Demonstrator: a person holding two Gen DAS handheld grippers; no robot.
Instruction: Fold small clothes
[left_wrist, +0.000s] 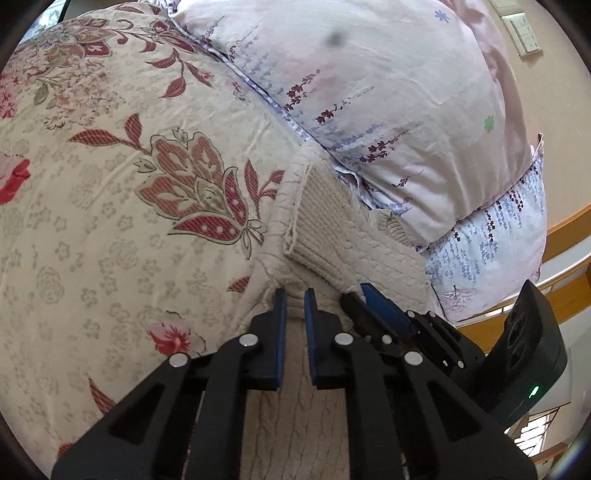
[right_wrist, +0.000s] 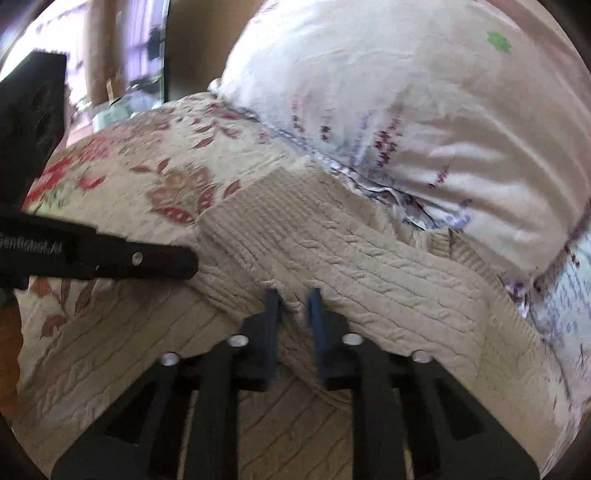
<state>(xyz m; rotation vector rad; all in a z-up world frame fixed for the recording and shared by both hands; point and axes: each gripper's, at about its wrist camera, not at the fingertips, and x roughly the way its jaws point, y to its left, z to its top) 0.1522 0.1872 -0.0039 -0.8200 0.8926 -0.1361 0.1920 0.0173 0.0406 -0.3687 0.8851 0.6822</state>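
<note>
I have the left gripper (left_wrist: 295, 295) and right gripper (right_wrist: 293, 297) both clamped on the cream sweater (right_wrist: 332, 236) lying near me on the floral bedspread (left_wrist: 110, 184), fold barely begun, I judge.

Soft daylight, fisheye-bent edges; right wrist view smeared (left stays sharp).

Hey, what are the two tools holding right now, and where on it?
Both pinch the cream cable-knit sweater. The left tool grips a bunched fold by the ribbed cuff; the right tool grips the folded sleeve's near edge.
</note>
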